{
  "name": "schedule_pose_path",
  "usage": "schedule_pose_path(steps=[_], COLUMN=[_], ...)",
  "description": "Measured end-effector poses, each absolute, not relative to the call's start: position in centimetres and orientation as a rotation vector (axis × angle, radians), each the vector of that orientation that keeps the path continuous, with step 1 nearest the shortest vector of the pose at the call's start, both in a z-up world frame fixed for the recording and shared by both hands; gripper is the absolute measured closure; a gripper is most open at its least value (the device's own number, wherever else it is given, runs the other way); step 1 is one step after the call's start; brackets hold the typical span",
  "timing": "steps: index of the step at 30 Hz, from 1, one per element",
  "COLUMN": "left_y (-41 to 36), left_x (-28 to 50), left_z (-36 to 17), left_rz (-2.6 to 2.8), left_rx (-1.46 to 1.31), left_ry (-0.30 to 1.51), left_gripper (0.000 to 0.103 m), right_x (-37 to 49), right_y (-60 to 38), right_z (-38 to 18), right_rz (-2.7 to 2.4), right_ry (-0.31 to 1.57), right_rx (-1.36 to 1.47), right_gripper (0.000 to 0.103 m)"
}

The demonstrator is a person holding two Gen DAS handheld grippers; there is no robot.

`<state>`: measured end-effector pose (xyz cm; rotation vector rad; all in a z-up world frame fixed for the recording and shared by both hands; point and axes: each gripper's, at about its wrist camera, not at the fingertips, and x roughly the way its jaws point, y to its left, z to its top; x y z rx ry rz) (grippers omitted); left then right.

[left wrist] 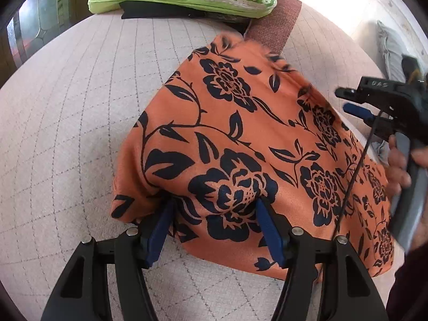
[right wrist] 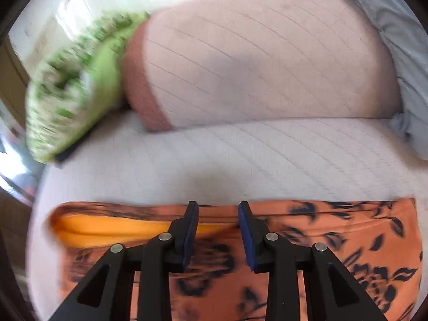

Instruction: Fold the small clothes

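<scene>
On the quilted sofa point(left wrist: 67, 133), orange floral garment point(left wrist: 240, 139) under the left gripper point(left wrist: 214, 214), parted; right gripper point(right wrist: 218, 230) above it, empty, narrowly apart.

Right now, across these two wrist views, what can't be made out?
- Left wrist view: the left gripper fingertips are buried in the orange floral garment, so any pinch is hidden.
- Left wrist view: the right gripper is cut off by the edge.
- Right wrist view: motion blur smears the green patterned pillow and the garment's near print.
</scene>
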<state>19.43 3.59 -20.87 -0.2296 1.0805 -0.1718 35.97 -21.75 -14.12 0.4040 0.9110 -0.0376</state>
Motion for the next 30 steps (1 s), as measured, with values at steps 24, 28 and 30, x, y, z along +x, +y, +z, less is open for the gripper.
schedule_pose_path(steps=[24, 28, 30], left_y=[6.2, 4.9, 3.7], left_x=[18.5, 19.0, 18.8], left_z=[-18.7, -19.5, -19.8], left_rz=[-0.16, -0.117, -0.095], left_rx=[-0.257, -0.157, -0.067], left_ry=[1.037, 1.068, 1.061], left_gripper=[0.038, 0.038, 0.038], right_x=[28.8, 23.2, 20.3], right_y=[-20.4, -27.0, -30.6], right_z=[-14.1, -15.1, -17.6], right_rz=[0.007, -0.148, -0.214], right_ry=[0.953, 0.987, 1.092], right_rx=[0.282, 0.294, 0.279], right_gripper=[0.069, 0.069, 0.069])
